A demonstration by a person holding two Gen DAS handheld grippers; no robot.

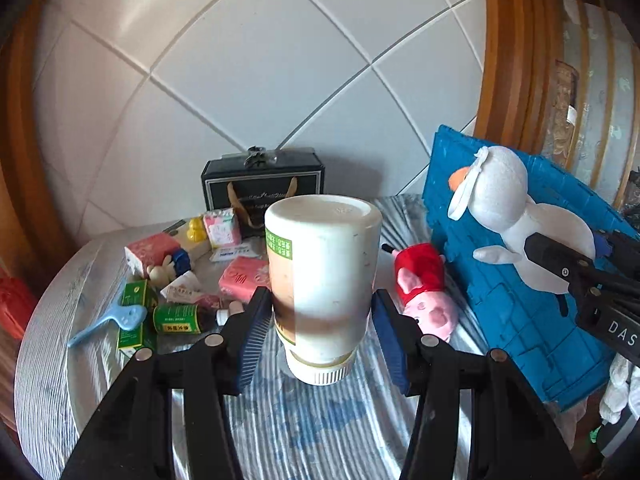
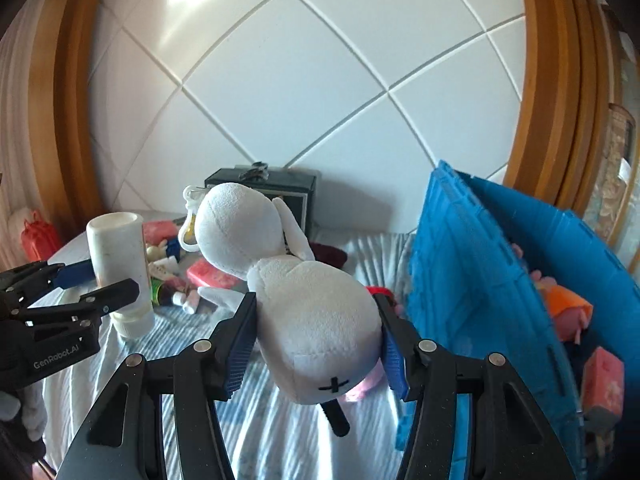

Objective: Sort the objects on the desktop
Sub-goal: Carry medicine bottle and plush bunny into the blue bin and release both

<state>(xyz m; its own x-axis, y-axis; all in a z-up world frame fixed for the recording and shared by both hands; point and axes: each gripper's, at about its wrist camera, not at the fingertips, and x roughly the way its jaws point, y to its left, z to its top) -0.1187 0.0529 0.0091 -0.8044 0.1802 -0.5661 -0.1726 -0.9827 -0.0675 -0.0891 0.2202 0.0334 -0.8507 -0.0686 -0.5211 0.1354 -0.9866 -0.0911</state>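
My left gripper (image 1: 322, 320) is shut on a white squeeze bottle (image 1: 324, 276), held cap-down above the striped tablecloth. From the right wrist view the same bottle (image 2: 118, 256) hangs at the left in the left gripper (image 2: 100, 280). My right gripper (image 2: 316, 328) is shut on a white plush duck (image 2: 288, 276) by its body, lifted off the table. That duck (image 1: 508, 216) shows at the right of the left wrist view, in front of the blue crate (image 1: 520, 280). The crate (image 2: 480, 264) holds an orange plush and a pink pack.
A pink pig plush in red (image 1: 426, 288) lies beside the crate. At the back left lie pink tissue packs (image 1: 242, 278), green boxes (image 1: 138, 308), a green bottle (image 1: 180, 319), a blue scoop (image 1: 108, 322) and a black gift box (image 1: 262, 188). Tiled wall behind; wooden frames at both sides.
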